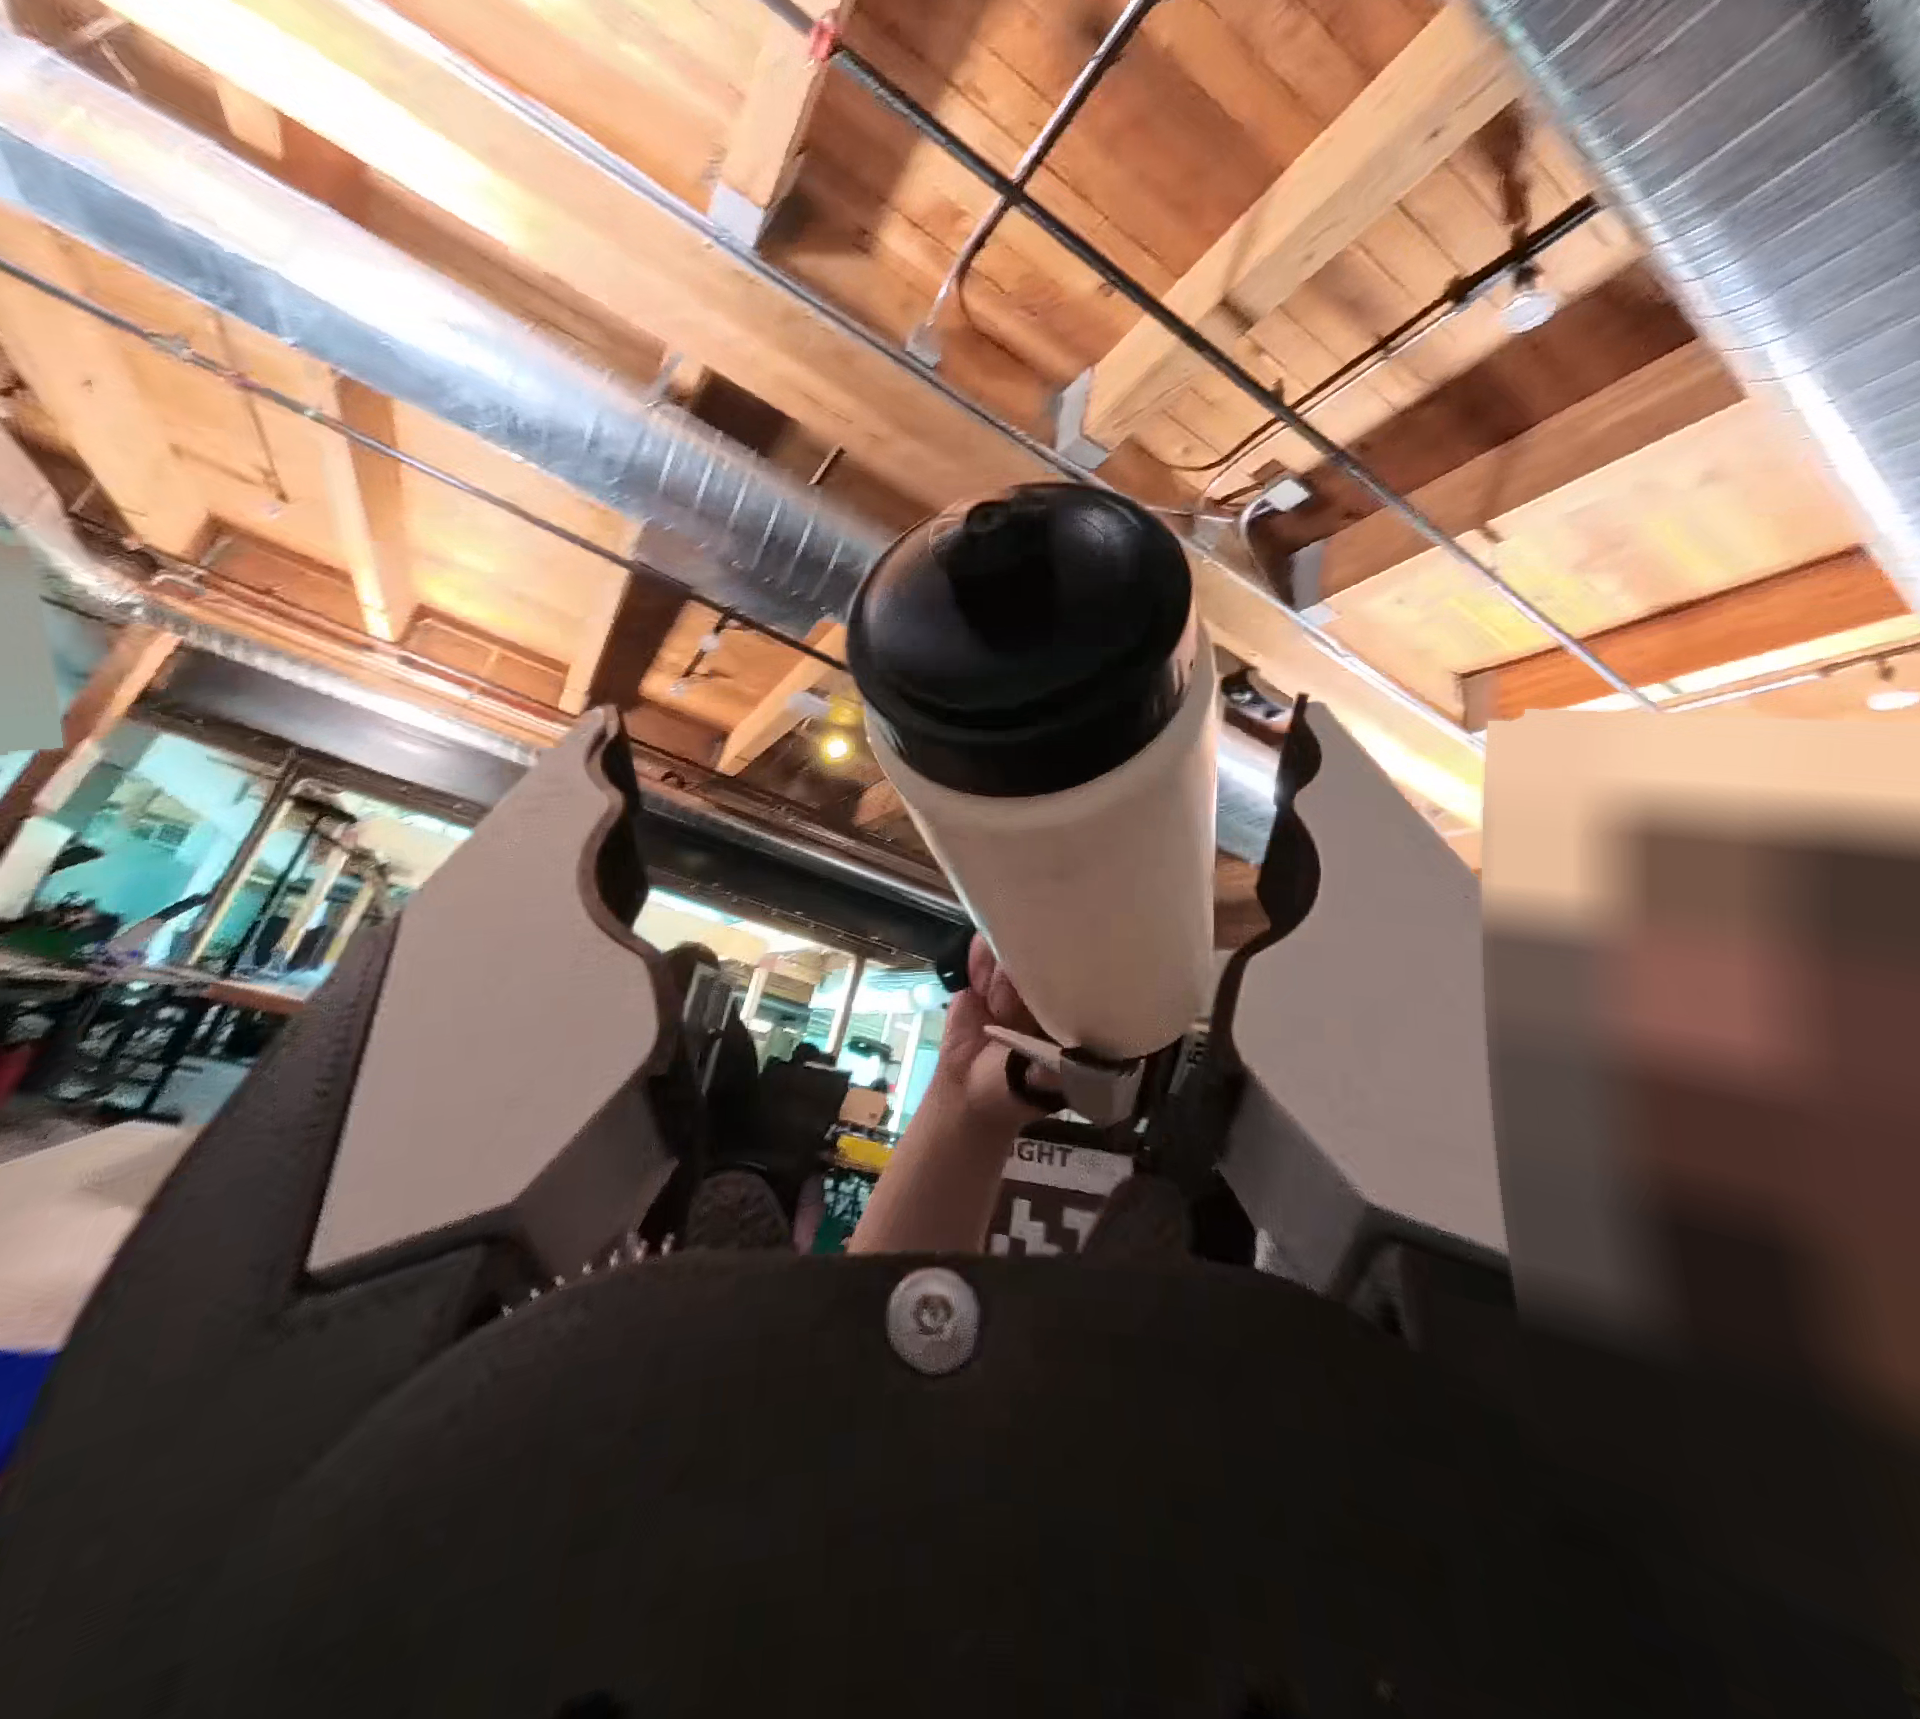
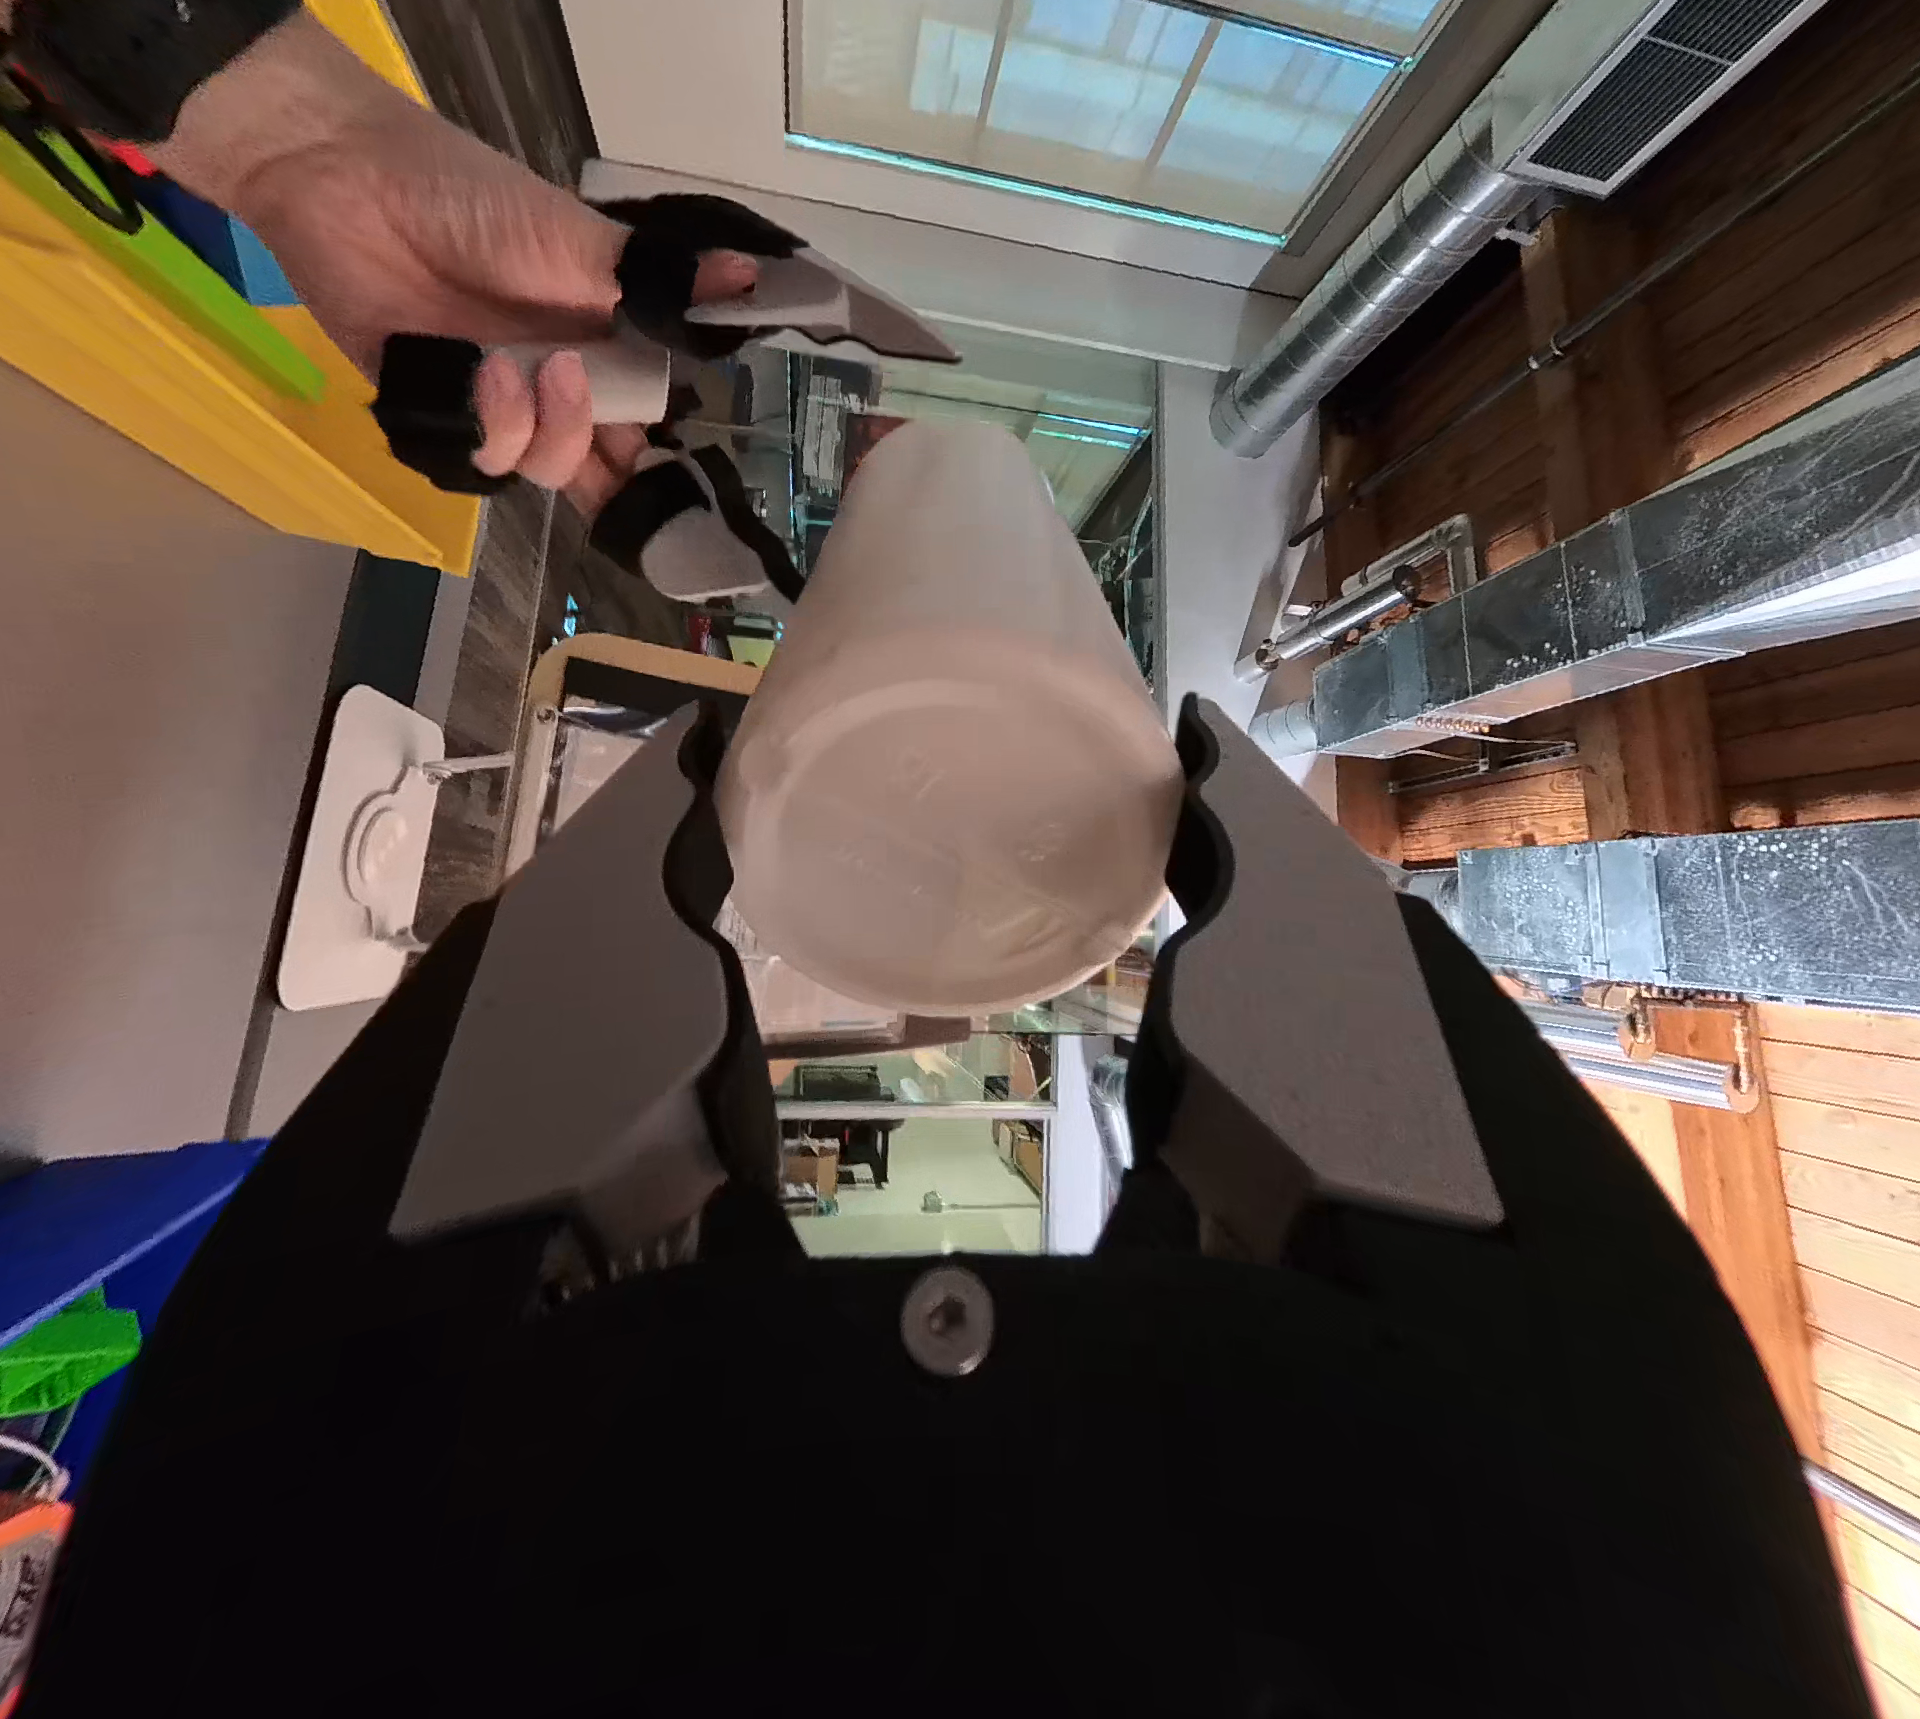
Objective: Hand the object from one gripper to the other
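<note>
My right hand-held gripper (image 2: 945, 828) pinches the base of the white bottle (image 2: 935, 734), held up in the air. My left hand-held gripper (image 1: 951, 838) is spread around its body, not touching. The bottle looks stiff, smooth, maybe slippery; I would grip below the black cap (image 1: 1018, 630).

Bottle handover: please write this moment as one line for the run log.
object: white bottle, black cap | right claw: shut on bottle base | left claw: open, bottle between its fingers | handover: not done
</note>
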Available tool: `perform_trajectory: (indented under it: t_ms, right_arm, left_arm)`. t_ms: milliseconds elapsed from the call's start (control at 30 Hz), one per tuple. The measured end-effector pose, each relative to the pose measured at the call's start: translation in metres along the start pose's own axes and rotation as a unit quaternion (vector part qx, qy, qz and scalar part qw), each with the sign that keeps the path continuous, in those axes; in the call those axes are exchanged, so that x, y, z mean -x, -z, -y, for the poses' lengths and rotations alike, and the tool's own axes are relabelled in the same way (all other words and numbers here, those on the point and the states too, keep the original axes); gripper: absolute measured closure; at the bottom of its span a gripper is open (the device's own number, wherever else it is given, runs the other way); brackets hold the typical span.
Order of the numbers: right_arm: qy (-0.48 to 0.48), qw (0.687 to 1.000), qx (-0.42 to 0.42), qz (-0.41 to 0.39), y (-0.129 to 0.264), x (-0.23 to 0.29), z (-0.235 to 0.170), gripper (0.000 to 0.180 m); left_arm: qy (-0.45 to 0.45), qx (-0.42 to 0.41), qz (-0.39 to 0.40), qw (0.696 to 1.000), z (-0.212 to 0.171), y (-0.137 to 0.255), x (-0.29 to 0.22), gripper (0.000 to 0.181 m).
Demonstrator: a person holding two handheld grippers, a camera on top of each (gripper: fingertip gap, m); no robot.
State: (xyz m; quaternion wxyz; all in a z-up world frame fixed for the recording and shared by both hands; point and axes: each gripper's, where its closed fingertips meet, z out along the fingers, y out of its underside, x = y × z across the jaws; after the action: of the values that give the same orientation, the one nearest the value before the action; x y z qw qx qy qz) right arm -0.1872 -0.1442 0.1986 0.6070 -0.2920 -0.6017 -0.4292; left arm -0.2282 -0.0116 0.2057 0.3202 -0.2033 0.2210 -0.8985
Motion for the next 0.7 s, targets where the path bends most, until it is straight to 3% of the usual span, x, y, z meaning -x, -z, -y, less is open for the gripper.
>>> perform_trajectory:
  t_ms: [233, 367, 433, 467, 567, 700]
  right_arm:
    - [-0.027, 0.999, -0.025, -0.019, -0.005, -0.005, 0.009, 0.094]
    - [-0.032, 0.999, -0.035, -0.024, -0.012, 0.001, 0.013, 0.094]
    - [-0.04, 0.998, -0.042, -0.026, -0.018, 0.005, 0.014, 0.094]
    - [-0.044, 0.997, -0.053, -0.036, -0.02, 0.006, 0.015, 0.094]
    - [-0.073, 0.993, -0.082, -0.04, -0.031, 0.016, 0.014, 0.093]
    - [-0.195, 0.977, -0.09, 0.021, -0.044, 0.044, -0.005, 0.074]
  left_arm:
    - [0.006, -0.011, -0.058, 0.998, 0.001, -0.014, -0.032, 0.061]
    - [-0.007, 0.018, -0.05, 0.999, -0.012, -0.024, -0.037, 0.065]
    - [-0.008, -0.003, -0.05, 0.999, -0.006, -0.024, -0.039, 0.093]
    - [-0.014, -0.024, -0.051, 0.998, -0.001, -0.023, -0.041, 0.094]
    - [-0.013, -0.061, -0.022, 0.998, 0.013, -0.02, -0.036, 0.095]
    - [-0.058, -0.079, 0.047, 0.994, 0.039, -0.009, -0.031, 0.096]
